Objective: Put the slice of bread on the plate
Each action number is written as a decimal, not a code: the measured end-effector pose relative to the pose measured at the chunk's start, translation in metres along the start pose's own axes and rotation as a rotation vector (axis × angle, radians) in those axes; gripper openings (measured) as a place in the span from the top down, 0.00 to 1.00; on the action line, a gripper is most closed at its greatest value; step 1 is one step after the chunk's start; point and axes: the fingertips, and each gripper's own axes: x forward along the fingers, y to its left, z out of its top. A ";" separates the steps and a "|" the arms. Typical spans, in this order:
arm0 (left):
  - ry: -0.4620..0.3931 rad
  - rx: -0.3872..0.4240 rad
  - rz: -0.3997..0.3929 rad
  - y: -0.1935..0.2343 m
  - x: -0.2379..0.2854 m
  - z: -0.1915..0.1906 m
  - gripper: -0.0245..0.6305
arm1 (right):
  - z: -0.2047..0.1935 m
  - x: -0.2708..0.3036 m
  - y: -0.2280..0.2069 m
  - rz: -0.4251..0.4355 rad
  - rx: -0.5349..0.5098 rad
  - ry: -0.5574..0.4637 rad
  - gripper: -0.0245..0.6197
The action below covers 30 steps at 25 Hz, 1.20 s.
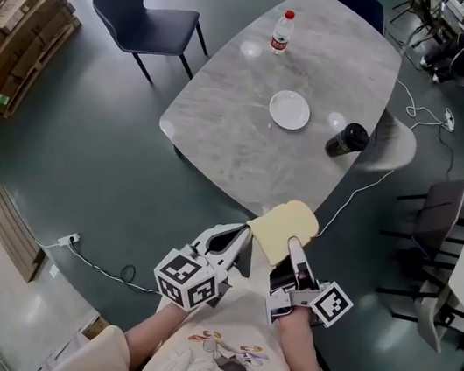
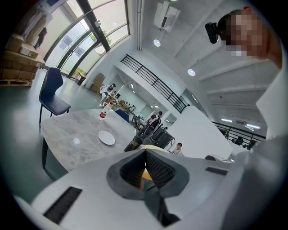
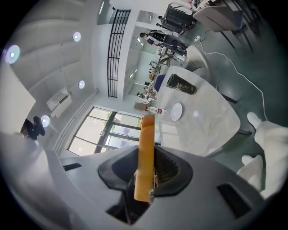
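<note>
The pale yellow slice of bread [image 1: 285,228] hangs in the air just short of the table's near edge. My right gripper [image 1: 294,255] is shut on it, and in the right gripper view the slice of bread [image 3: 145,152] stands edge-on between the pads. My left gripper [image 1: 244,231] is closed on the slice's left corner. In the left gripper view a strip of bread crust [image 2: 143,173] shows between the nearly meeting pads. The white plate [image 1: 290,110] lies empty on the table, beyond the slice. The plate also shows small in both gripper views [image 2: 106,137] [image 3: 176,111].
The grey marble table [image 1: 242,129] also carries a water bottle [image 1: 281,32] at its far side and a dark cup [image 1: 347,140] right of the plate. A dark chair [image 1: 145,23] stands to the left. A white cable [image 1: 365,186] trails across the floor to the right.
</note>
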 end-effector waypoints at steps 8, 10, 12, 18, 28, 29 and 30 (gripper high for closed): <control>-0.016 -0.001 0.029 0.002 0.027 0.015 0.95 | 0.031 0.026 -0.014 -0.030 0.007 0.030 0.81; -0.020 -0.007 0.055 0.010 0.034 0.022 0.95 | 0.033 0.042 -0.012 -0.024 0.014 0.059 0.81; -0.024 -0.014 0.078 0.015 0.045 0.029 0.95 | 0.041 0.056 -0.009 -0.014 0.008 0.089 0.81; -0.027 0.002 0.155 0.008 0.109 0.047 0.95 | 0.103 0.088 -0.028 -0.017 0.008 0.144 0.81; -0.032 0.020 0.346 0.040 0.201 0.077 0.95 | 0.186 0.175 -0.065 -0.013 -0.014 0.253 0.81; -0.036 0.023 0.365 0.047 0.209 0.078 0.95 | 0.190 0.185 -0.068 -0.009 -0.021 0.268 0.81; -0.038 0.026 0.379 0.053 0.216 0.079 0.95 | 0.195 0.195 -0.071 -0.008 -0.030 0.280 0.81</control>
